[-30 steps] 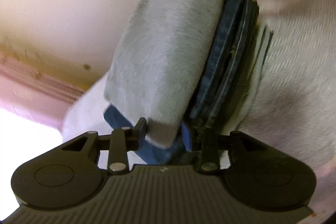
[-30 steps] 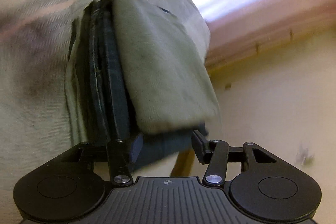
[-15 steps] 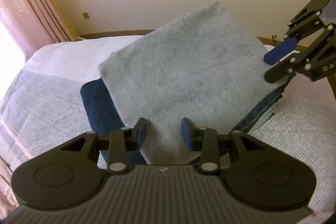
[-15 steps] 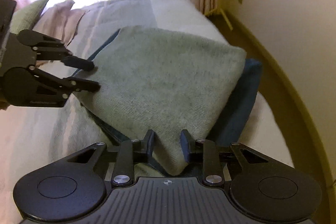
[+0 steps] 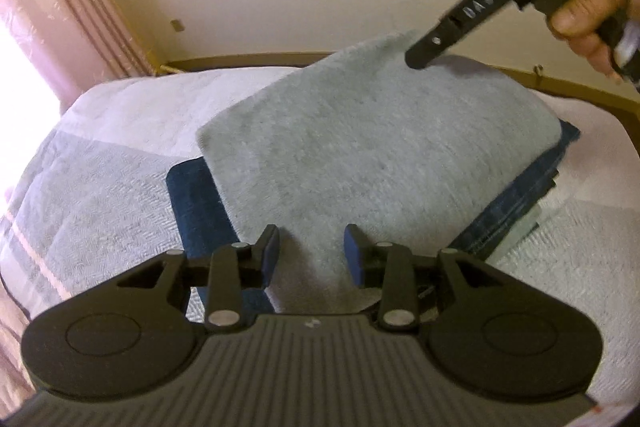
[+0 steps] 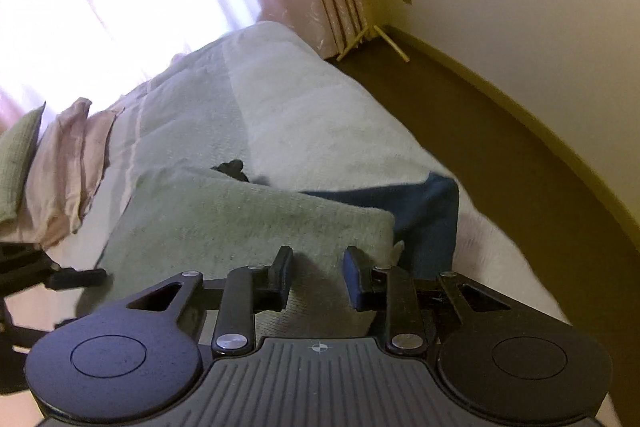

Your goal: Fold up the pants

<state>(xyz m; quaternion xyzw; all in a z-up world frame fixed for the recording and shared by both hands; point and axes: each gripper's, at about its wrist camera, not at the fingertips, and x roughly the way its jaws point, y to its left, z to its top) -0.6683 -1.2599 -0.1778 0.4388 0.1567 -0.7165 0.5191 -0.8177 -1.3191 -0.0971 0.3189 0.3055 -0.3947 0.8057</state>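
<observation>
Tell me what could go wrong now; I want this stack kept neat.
The left gripper straddles a corner of the grey pants; pulling away could drag the fold open.
The grey pants lie askew on the jeans, so a nudge may slide them off.
The jeans lie near the bed edge and might slip to the floor.

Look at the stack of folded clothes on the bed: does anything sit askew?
Yes. The grey folded pants lie rotated on the blue folded garment beneath, leaving blue edges exposed on two sides.
</observation>
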